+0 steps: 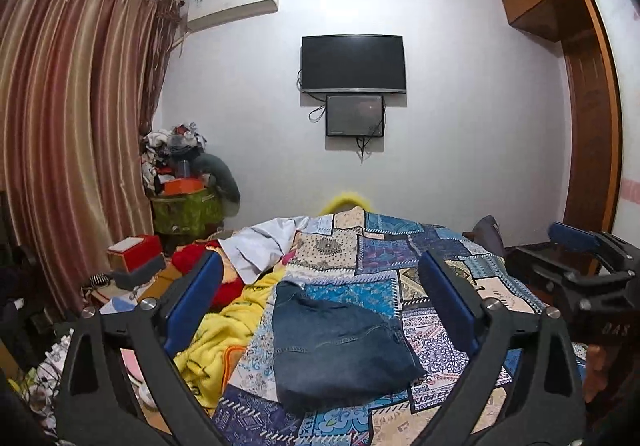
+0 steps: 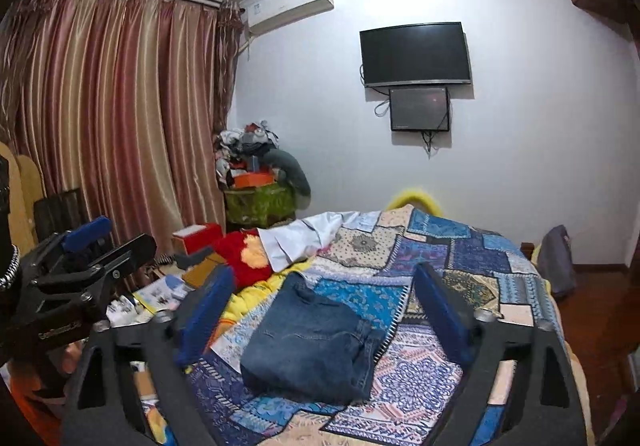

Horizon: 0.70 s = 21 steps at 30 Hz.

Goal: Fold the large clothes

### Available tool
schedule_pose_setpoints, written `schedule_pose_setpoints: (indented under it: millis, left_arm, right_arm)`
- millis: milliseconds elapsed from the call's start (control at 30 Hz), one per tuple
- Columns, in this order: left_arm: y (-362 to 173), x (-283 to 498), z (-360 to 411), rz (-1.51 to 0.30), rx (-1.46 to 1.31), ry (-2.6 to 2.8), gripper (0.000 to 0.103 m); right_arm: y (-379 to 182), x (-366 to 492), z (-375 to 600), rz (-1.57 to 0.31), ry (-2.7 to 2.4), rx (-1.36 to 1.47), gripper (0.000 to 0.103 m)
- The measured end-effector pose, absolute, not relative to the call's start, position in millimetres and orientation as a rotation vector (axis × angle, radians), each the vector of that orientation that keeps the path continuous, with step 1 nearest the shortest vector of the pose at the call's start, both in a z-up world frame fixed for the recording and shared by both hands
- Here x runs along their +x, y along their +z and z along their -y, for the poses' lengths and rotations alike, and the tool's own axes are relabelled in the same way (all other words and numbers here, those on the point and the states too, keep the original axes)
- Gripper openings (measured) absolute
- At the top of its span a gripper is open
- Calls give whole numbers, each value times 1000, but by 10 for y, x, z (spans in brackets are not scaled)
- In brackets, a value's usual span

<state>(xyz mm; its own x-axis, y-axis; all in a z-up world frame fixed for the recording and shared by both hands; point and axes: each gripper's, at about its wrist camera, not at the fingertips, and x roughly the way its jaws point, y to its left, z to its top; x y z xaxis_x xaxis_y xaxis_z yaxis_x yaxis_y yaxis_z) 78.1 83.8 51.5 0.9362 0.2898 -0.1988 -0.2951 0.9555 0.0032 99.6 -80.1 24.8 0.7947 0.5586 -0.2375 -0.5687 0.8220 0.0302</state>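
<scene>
Both tools, left tool [image 1: 320, 286] and right tool [image 2: 324, 298], hang open and empty above the folded blue denim jeans [image 1: 340, 346] lying on the patchwork-quilted bed [image 1: 440, 246], so this fold looks finished.

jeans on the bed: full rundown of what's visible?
The jeans are dark blue denim with lighter stitching along the seams, folded into a compact, roughly rectangular bundle of several layers. In the right wrist view a seamed edge and stacked layers show on the bundle's right side. The bundle lies flat on the patchwork quilt, near its edge beside the yellow blanket. Nothing grips it: both grippers are open and clear of it, and only the quilt touches it.
</scene>
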Motion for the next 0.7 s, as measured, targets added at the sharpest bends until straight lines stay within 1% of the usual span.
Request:
schedule_pose_setpoints:
  millis: [33, 700]
  left_arm:
    - [498, 794, -853, -206, -36, 298, 101]
    - [388, 840, -911, -230, -59, 294, 102]
  right_arm:
    - [239, 995, 794, -239, 598, -46, 103]
    - [218, 986, 749, -248, 581, -70, 103]
